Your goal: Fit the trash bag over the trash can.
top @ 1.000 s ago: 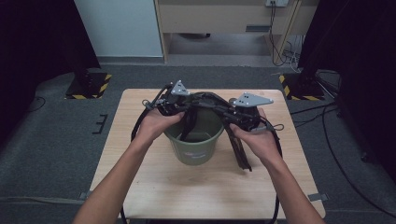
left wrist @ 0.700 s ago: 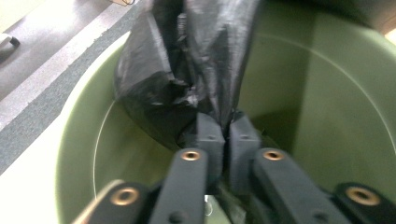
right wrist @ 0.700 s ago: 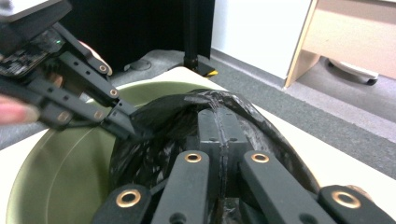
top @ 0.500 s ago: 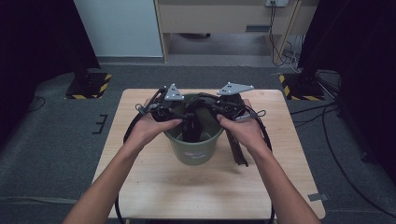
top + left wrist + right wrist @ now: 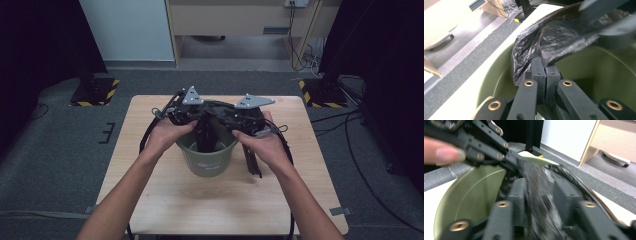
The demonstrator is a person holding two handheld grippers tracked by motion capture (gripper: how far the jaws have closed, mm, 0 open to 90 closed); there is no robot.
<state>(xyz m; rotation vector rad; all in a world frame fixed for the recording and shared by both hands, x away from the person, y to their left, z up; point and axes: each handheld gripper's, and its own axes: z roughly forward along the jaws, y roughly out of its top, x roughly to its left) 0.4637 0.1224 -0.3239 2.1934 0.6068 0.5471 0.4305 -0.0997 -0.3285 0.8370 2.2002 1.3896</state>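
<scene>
A green bin (image 5: pixel 207 159) stands in the middle of the wooden table (image 5: pixel 200 210). A black plastic bag (image 5: pixel 205 132) hangs from above its rim down into it. My left gripper (image 5: pixel 545 67) is above the bin's left rim, shut on a bunched edge of the bag (image 5: pixel 556 37). My right gripper (image 5: pixel 539 185) faces it from the right. Its jaws have just been opening and stand apart, with the bag (image 5: pixel 541 202) running loosely between them. In the right gripper view the left gripper (image 5: pixel 509 162) grips the bag just beyond, over the bin's wall (image 5: pixel 474 192).
Flat black strips (image 5: pixel 251 160) lie on the table to the right of the bin. Black cables (image 5: pixel 150 132) loop off the table's left side. Stands with yellow-and-black bases (image 5: pixel 95 92) sit on the floor behind the table's corners.
My right gripper has shifted a little toward the left one above the bin. Both hands stay over the rim with the bag between them.
</scene>
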